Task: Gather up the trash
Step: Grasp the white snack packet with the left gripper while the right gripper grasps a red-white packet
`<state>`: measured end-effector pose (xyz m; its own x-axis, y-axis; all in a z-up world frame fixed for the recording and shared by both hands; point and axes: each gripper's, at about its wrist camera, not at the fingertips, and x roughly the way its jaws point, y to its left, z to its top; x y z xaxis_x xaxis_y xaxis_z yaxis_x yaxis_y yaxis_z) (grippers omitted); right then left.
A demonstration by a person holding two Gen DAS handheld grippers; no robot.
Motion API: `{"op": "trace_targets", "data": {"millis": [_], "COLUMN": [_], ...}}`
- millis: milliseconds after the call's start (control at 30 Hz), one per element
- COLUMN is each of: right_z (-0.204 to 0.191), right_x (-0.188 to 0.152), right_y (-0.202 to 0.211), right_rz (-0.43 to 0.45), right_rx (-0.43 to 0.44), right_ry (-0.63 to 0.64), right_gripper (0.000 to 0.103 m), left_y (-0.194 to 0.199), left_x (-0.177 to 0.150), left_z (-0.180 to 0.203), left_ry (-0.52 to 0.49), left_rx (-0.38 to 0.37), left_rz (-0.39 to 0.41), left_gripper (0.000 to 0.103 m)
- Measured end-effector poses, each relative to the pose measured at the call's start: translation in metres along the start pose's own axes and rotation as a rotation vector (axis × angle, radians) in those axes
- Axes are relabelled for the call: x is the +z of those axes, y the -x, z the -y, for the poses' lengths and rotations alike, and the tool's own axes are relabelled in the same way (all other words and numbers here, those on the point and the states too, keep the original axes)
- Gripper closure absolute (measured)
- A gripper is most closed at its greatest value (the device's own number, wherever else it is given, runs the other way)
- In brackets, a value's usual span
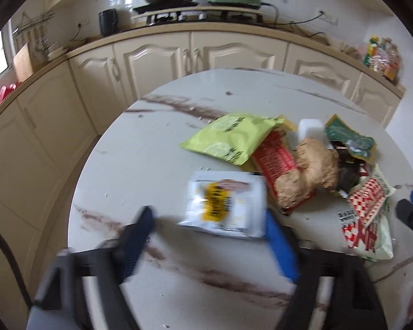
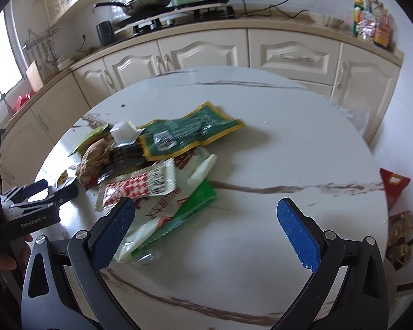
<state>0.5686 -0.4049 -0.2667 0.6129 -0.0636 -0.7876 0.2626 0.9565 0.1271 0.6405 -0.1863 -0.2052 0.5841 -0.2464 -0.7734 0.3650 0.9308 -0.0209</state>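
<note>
Near the worktop's point(image 1: 140, 148) front edge, the left gripper point(image 1: 209, 236) is straddling a white-and-yellow packet point(image 1: 224, 205), fingers seemingly not yet pinching through blur; squeezing it squarely matters. Right gripper point(image 2: 206, 231) is hovering spread, empty.

Wrapper heap point(image 2: 162, 162) on marble table point(image 2: 289, 148)

The round table point(image 2: 289, 143) is topped in a smooth, faintly glossy marble-look surface, white with brown veining. The white and yellow packet point(image 1: 224, 205) and the lime-green packet point(image 1: 231, 137) are made of shiny plastic film, as is the dark green wrapper point(image 2: 190, 132), whose foil is creased. A rough, knobbly, matt skin is shown by the ginger root point(image 1: 314, 165). The left gripper point(image 1: 212, 236) is fitted with textured blue pads point(image 1: 279, 244) on matt black plastic.
</note>
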Motion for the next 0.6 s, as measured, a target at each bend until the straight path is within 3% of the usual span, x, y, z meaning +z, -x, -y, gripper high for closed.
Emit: {"op": "trace_targets", "data": {"millis": [200, 400, 500, 567, 600], "right_z": [-0.019, -0.033, -0.042, -0.045, -0.046], "right_x": [0.001, 0.009, 0.012, 0.011, 0.01], "right_y": [0.001, 0.002, -0.006, -0.016, -0.024], "right_rz": [0.008, 0.023, 0.017, -0.012, -0.034], "right_rx": [-0.012, 0.022, 0.047, 0.06, 0.062], "right_ry": [0.02, -0.015, -0.026, -0.038, -0.045], "right_gripper": [0.0, 0.0, 0.009, 0.03, 0.029], "left_y": [0.013, 0.058, 0.081, 0.094, 0.097], "left_x": [-0.016, -0.046, -0.058, -0.065, -0.068], "left_z": [0.002, -0.007, -0.014, -0.016, -0.016], "left_ry": [-0.018, 0.014, 0.032, 0.036, 0.035], "left_rx": [-0.016, -0.03, -0.027, -0.017, -0.013], "left_rz": [0.015, 0.067, 0.088, 0.105, 0.107], "left_gripper": [0.051, 0.05, 0.05, 0.05, 0.05]}}
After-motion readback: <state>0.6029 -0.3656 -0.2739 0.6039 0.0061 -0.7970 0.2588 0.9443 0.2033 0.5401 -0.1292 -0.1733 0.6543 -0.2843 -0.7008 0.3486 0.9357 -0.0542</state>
